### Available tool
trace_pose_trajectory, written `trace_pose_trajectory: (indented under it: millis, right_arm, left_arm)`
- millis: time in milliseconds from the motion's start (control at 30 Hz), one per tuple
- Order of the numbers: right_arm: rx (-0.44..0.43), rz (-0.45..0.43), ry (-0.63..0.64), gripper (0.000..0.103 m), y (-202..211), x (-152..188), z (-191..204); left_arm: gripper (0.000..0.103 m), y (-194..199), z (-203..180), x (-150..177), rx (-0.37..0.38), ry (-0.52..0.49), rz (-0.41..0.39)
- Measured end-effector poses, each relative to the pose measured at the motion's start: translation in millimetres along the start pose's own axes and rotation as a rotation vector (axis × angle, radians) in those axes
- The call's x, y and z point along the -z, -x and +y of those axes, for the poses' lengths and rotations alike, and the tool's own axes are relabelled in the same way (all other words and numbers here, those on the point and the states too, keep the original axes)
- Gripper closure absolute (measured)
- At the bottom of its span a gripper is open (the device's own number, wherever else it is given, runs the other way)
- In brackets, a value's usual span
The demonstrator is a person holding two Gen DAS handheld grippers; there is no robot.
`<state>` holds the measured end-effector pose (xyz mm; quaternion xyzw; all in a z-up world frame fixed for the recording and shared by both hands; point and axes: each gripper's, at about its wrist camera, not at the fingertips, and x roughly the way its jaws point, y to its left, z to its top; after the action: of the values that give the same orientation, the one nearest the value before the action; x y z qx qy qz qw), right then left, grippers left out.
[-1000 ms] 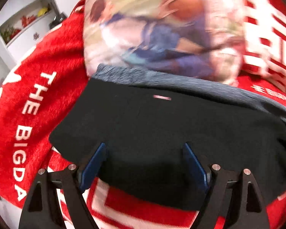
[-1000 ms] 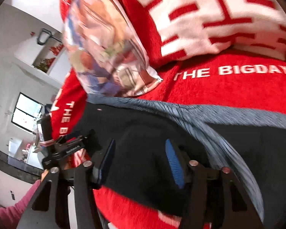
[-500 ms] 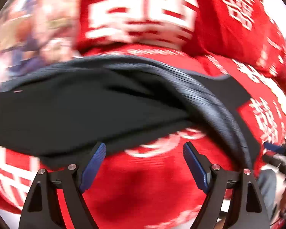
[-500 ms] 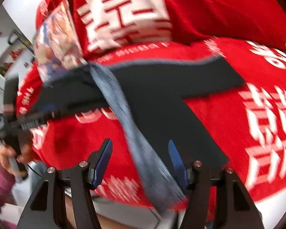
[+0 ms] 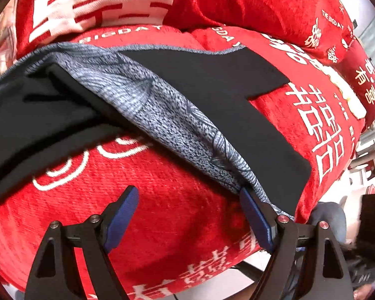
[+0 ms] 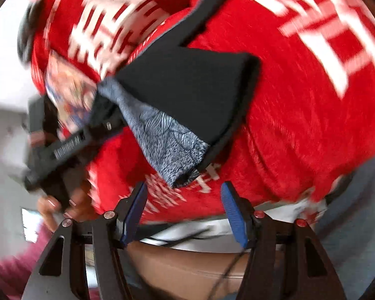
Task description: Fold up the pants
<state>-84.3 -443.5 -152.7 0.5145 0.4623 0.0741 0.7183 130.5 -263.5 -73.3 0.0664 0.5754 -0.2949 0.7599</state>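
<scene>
Black pants with a blue-grey knitted waistband [image 5: 162, 115] sprawl across a red plush bedspread printed with white characters [image 5: 187, 225] as you hold both grippers low at the near edge of the bed. In the left wrist view, the garment runs from 9 o'clock up and over to 3 o'clock, the grey band cutting diagonally down to about 4 o'clock, where its end touches the right-hand blue pad of your left gripper [image 5: 187, 215]; those fingers stand wide apart and close on nothing. In the blurred right wrist view, the pants [image 6: 187, 87] lie at 12 o'clock from your right gripper [image 6: 183, 210], the grey band's tip just above the gap between its fingers, which are likewise spread wide and empty. The left gripper's black body [image 6: 62, 150] shows at 9 o'clock in that view. Red pillows with white lettering [image 5: 100, 2] are stacked at 12 o'clock beyond the garment. The judgement from here: the cloth looks bunched and twisted at the left, so a fold made now would likely trap creases. The band's end hangs near the bed's edge, and a careless pull could drag the pants off. A pinch taken too shallow on the thick band may slip; one taken too deep could catch the plush bedspread as well.
</scene>
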Motion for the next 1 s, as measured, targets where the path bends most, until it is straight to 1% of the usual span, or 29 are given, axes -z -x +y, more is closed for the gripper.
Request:
trace_pose_trajectory:
  millis: [33, 67, 100, 133, 167, 233, 300, 333, 367, 400, 500, 533, 567, 600, 633, 667, 700, 733, 800, 833, 867, 900, 933, 1000]
  right_arm:
    - [-0.057, -0.011, -0.059, 0.038, -1.2, -0.9, -10.0]
    - [-0.086, -0.016, -0.090, 0.038, -1.7, -0.3, -16.4]
    - [-0.040, -0.022, -0.055, 0.038, 0.8, 0.6, -16.3]
    - [-0.040, -0.022, -0.055, 0.038, 0.8, 0.6, -16.3]
    - [0.020, -0.020, 0.016, 0.038, 5.0, 1.0, -9.3]
    - [0.103, -0.025, 0.171, 0.038, 13.9, 3.3, 10.0]
    - [0.243, -0.034, 0.406, 0.038, 18.9, 11.6, 42.2]
    - [0.297, -0.037, 0.497, 0.038, 17.2, 15.9, 54.4]
    - [0.366, -0.038, 0.614, 0.038, 11.8, 23.2, 70.0]
    - [0.413, -0.038, 0.695, 0.038, 4.9, 28.2, 80.4]
    - [0.524, -0.016, 0.906, 0.038, -23.1, 46.6, 101.2]
    - [0.578, -0.027, 0.970, 0.038, -34.4, 52.0, 106.4]
    - [0.612, -0.034, 1.008, 0.041, -40.6, 53.7, 106.9]
    - [0.651, -0.042, 1.038, 0.051, -48.8, 54.3, 107.6]
    - [0.678, -0.045, 1.052, 0.090, -54.3, 53.2, 107.5]
    - [0.696, -0.036, 1.044, 0.094, -58.5, 48.2, 105.8]
    - [0.681, -0.040, 1.018, 0.094, -56.9, 43.1, 106.3]
    - [0.655, -0.066, 0.989, 0.095, -49.6, 35.9, 108.4]
    - [0.658, -0.164, 0.964, 0.095, -27.5, 16.3, 117.2]
    - [0.663, -0.194, 0.961, 0.095, -19.5, 6.3, 119.8]
    - [0.663, -0.222, 0.947, 0.095, -10.1, -10.0, 123.8]
    - [0.658, -0.278, 0.912, 0.095, 6.9, -48.0, 128.6]
    - [0.658, -0.278, 0.912, 0.095, 6.9, -48.0, 128.6]
    - [0.624, -0.310, 0.881, 0.095, 15.7, -84.8, 133.5]
  left_arm:
    - [0.019, -0.3, -0.1, 0.5, -0.004, 0.001, 0.001]
    - [0.019, -0.3, -0.2, 0.7, -0.011, -0.001, 0.001]
    - [0.019, 0.4, -1.6, 0.8, -0.023, -0.006, 0.000]
    - [0.019, 0.8, -1.7, 1.1, -0.028, -0.011, -0.002]
    - [0.019, 1.6, -2.2, 1.7, -0.033, -0.019, -0.005]
    - [0.019, 0.3, -1.5, 2.2, -0.039, -0.026, 0.000]
    - [0.019, -2.4, -0.3, 1.7, -0.037, -0.019, 0.008]
    - [0.019, -3.6, 0.2, 1.3, -0.036, -0.011, 0.011]
    - [0.019, -4.7, 0.2, 1.0, -0.035, -0.004, 0.011]
    - [0.019, -5.1, 0.2, 1.0, -0.033, 0.001, 0.010]
    - [0.019, -3.6, 0.2, 2.2, -0.034, 0.002, 0.003]
    - [0.019, -2.7, 0.9, 2.6, -0.035, 0.001, 0.001]
    - [0.019, -1.7, 2.5, 3.3, -0.038, 0.001, 0.000]
    - [0.019, -1.0, 3.8, 3.3, -0.041, 0.004, -0.001]
    - [0.019, 0.0, 6.2, 2.9, -0.046, 0.010, -0.002]
    - [0.019, 1.6, 9.0, 2.7, -0.049, 0.017, -0.005]
    - [0.019, 4.2, 12.0, 2.1, -0.051, 0.024, -0.010]
    - [0.019, 7.7, 14.7, 0.9, -0.055, 0.029, -0.019]
    - [0.019, 14.7, 17.1, -3.4, -0.065, 0.023, -0.043]
    - [0.019, 18.5, 17.1, -7.4, -0.076, 0.012, -0.058]
    - [0.019, 21.5, 16.8, -11.8, -0.091, -0.001, -0.073]
    - [0.019, 25.2, 16.3, -17.2, -0.110, -0.016, -0.092]
    - [0.019, 30.0, 16.0, -24.7, -0.130, -0.033, -0.119]
    - [0.019, 35.9, 17.3, -36.3, -0.157, -0.049, -0.157]
